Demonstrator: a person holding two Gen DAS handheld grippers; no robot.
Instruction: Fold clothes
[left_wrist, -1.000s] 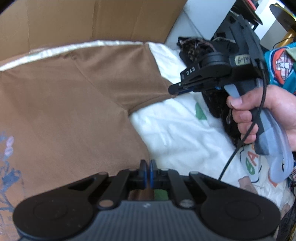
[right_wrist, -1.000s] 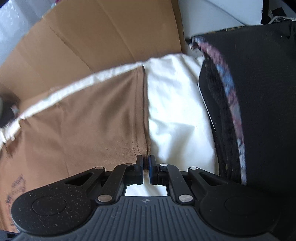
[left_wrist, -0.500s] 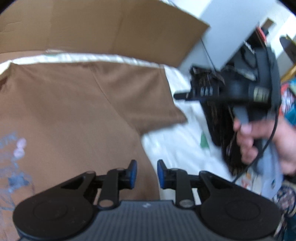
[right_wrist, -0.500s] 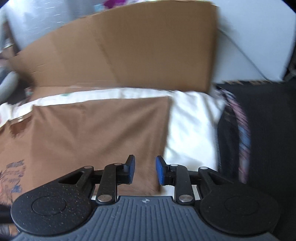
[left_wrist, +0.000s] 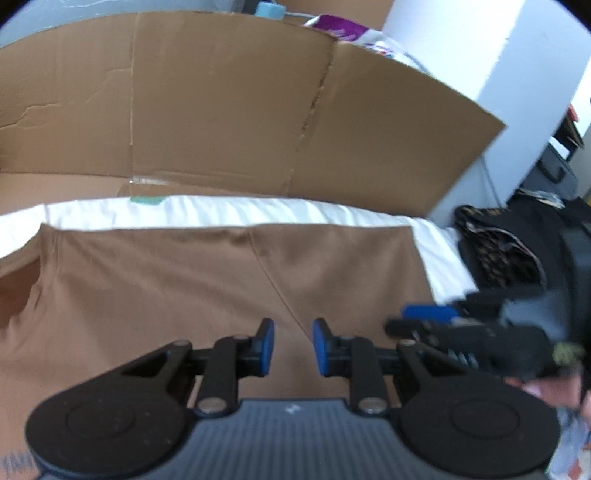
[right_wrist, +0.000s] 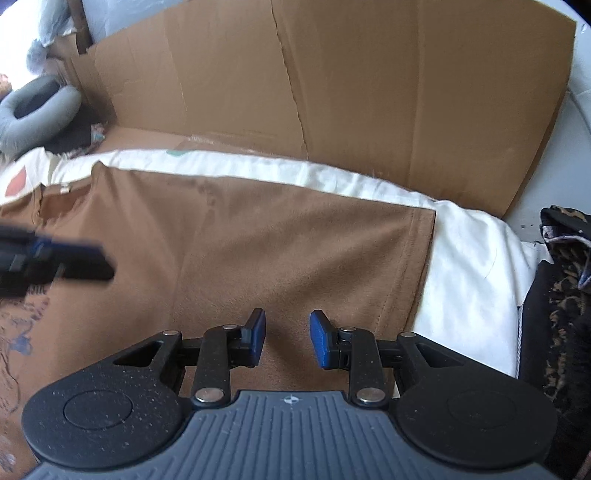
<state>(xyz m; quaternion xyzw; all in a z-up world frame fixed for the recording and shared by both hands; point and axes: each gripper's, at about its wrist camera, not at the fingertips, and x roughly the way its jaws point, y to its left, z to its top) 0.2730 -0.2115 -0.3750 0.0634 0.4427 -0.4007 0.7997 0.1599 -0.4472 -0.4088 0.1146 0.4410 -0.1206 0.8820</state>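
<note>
Brown T-shirt is lying spread flat on a white sheet — its sleeve edge is ending just short of a dark patterned garment at the right. Behind it, a cardboard sheet is standing upright. Both grippers are hanging over the shirt — the left hand-held gripper and the right hand-held gripper have just been opening, pads apart, gripping nothing.
</note>
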